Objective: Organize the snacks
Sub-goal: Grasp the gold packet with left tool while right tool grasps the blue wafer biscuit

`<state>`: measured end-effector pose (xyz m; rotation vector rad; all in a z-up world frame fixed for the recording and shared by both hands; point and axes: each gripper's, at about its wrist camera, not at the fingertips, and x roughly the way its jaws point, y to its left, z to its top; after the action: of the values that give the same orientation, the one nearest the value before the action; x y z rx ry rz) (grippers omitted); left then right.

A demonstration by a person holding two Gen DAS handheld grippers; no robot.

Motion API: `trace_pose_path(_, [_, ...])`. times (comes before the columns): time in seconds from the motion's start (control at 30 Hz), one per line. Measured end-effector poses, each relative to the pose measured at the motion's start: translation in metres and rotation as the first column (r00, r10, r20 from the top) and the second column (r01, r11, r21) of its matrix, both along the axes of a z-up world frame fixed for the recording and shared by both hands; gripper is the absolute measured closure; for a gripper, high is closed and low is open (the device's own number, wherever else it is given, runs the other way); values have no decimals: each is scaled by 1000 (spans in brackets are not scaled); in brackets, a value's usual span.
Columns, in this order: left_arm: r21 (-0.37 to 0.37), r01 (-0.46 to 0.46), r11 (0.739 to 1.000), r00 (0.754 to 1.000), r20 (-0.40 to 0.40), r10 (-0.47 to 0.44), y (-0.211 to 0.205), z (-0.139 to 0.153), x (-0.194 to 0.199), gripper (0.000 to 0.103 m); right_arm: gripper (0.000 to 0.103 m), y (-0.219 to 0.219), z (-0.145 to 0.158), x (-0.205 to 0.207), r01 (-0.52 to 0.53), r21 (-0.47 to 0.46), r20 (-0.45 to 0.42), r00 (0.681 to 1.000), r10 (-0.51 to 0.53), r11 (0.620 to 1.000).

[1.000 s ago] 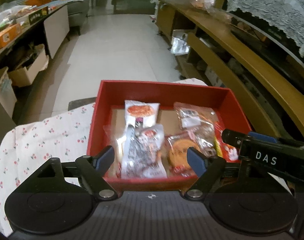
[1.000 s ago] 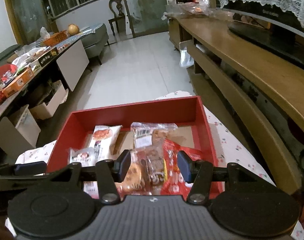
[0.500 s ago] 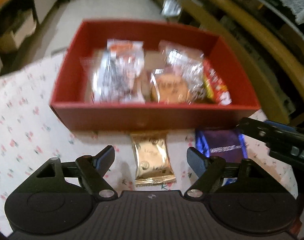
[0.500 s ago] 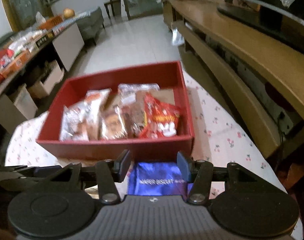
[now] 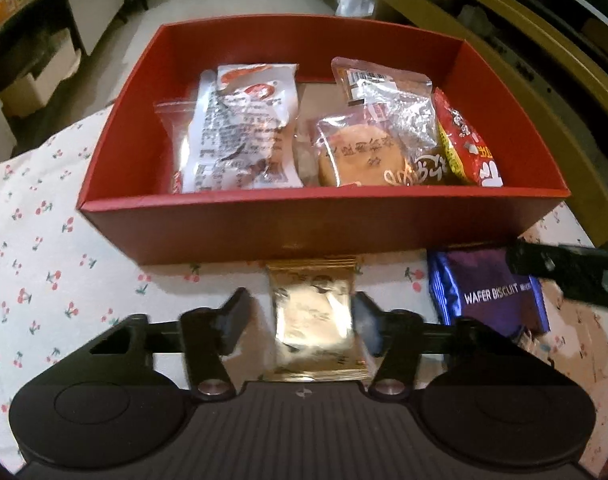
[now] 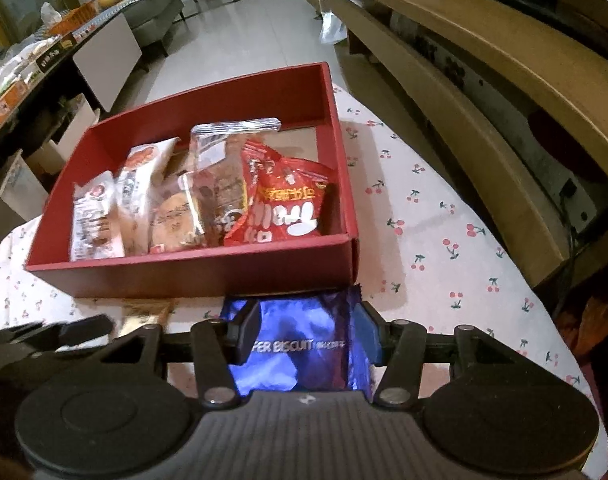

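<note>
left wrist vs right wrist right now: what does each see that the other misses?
Left wrist only: the whole gold packet between the open left gripper; the right wrist view catches just its corner.

Right wrist only: the right gripper straddling the blue wafer biscuit pack, and cherry-print cloth right of the box.

Both: the red box of snacks.

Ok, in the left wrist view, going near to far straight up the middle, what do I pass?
Left gripper → shiny gold foil snack packet between its fingers → near wall of the red cardboard box → clear-wrapped round biscuit inside → bare brown box floor.
</note>
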<state>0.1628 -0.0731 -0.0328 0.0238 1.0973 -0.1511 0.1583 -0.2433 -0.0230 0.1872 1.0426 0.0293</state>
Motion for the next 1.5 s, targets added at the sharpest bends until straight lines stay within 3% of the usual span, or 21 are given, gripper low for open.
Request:
trace_pose_path(0.1, [-5, 10, 1000, 1000, -14, -10, 4, 0, -6, 54, 25, -3, -7, 8, 27, -11, -4, 1000, -27, 1000])
trace_pose_path(0.33, [-16, 18, 1000, 999, -32, -18, 9, 1, -10, 54, 24, -3, -25, 15, 27, 33, -65, 998, -25, 999])
trace_pose_path(0.5, [-12, 10, 1000, 999, -39, -10, 17, 3, -10, 54, 20, 6, -24, 0, -41, 174, -127, 990, 64, 984])
trace_pose_path(0.63, [-19, -7, 1000, 999, -51, 6, 28, 3, -9, 54, 21, 14, -13, -17, -136, 332, -129, 974, 188, 933])
trace_pose_path(0.7, [-23, -12, 1000, 999, -51, 11, 33, 5, -10, 53, 21, 19, -3, -22, -168, 292, -95, 975, 203, 942])
trace_pose_path(0.83, [-29, -16, 999, 998, -54, 15, 38, 6, -9, 51, 21, 36, 11, -25, -258, 42, 5, 966, 258, 965])
trace_pose_path(0.9, [-28, -18, 999, 998, -53, 17, 40, 7, -8, 52, 20, 46, 9, -22, -339, -9, 40, 940, 340, 941])
trace_pose_path(1.03, [-36, -18, 999, 998, -58, 16, 42, 7, -6, 51, 20, 71, -5, -16, -451, -91, 25, 890, 454, 888])
trace_pose_path(1.1, [-39, -14, 999, 998, -58, 12, 43, 7, -7, 51, 18, 81, -10, -14, -500, -108, 12, 864, 504, 859])
trace_pose_path(1.2, [-37, -16, 999, 998, -62, 14, 45, 6, -5, 41, 12, 87, -21, -16, -552, -101, -24, 833, 552, 828])
trace_pose_path(1.33, [-45, -17, 999, 998, -69, 14, 44, 1, 0, 29, 6, 92, -28, -12, -538, -123, -21, 841, 540, 834])
trace_pose_path(1.43, [-15, -5, 1000, 998, -57, 4, 37, -1, 2, 30, 6, 93, -32, -12, -518, -114, -12, 854, 520, 848])
trace_pose_path(1.5, [-5, 4, 1000, 998, -55, -5, 35, -1, 3, 31, 6, 98, -31, -13, -537, -123, -23, 842, 539, 834])
